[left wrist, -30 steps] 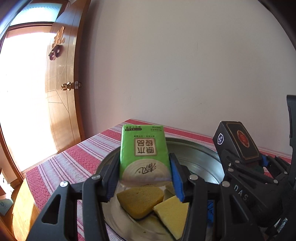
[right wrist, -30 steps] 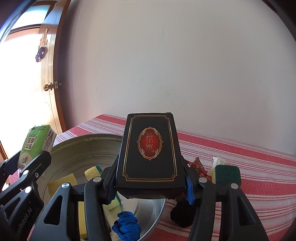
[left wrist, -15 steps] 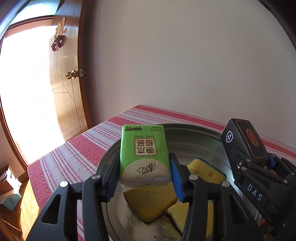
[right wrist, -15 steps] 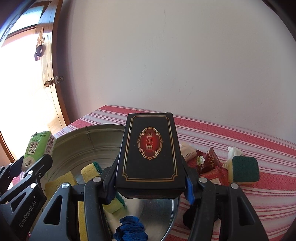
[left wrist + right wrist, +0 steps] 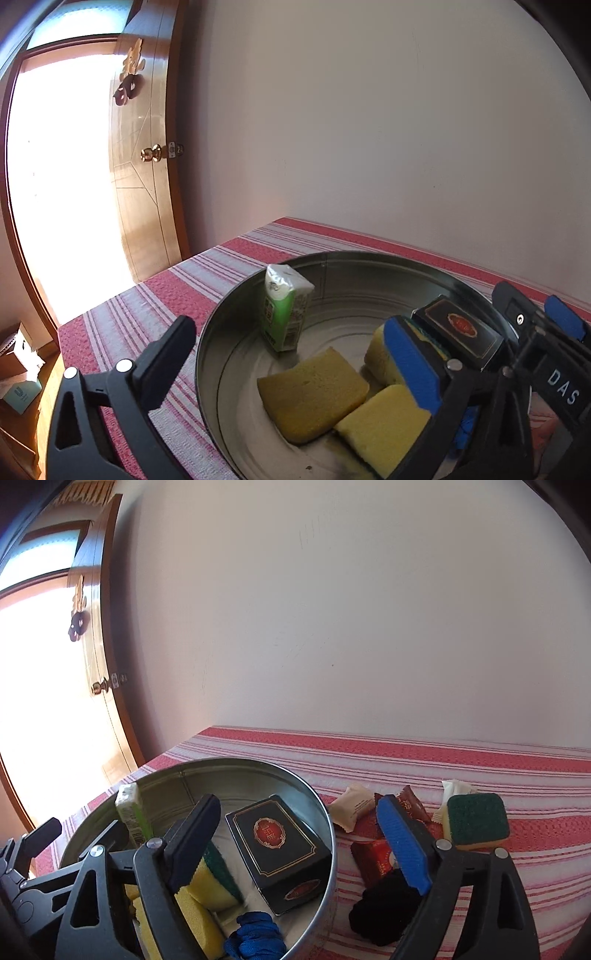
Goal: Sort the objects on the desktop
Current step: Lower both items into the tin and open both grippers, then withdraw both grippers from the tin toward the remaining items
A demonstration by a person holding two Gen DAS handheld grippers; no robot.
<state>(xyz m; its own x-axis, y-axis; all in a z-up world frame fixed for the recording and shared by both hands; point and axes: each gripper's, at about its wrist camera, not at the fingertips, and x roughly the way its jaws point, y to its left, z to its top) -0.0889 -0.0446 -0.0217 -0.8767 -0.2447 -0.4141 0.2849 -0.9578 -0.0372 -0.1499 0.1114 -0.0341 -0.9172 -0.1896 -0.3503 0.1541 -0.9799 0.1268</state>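
Tissue pack and black box lie inside the metal basin, released. Left gripper and right gripper fingers are opening, nothing between them. Advise withdrawing both clear of the rim before approaching desk items.

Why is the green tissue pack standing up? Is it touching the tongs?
Apart. In the left wrist view, the opening left tongs spread wide; the green tissue pack stands beyond them in the metal basin, clear of both fingers.

Bright daylight, blown out at left.
Pours in through the doorway, glares white, leaves the wall softly lit; bends straight lines and darkens at fisheye corners.
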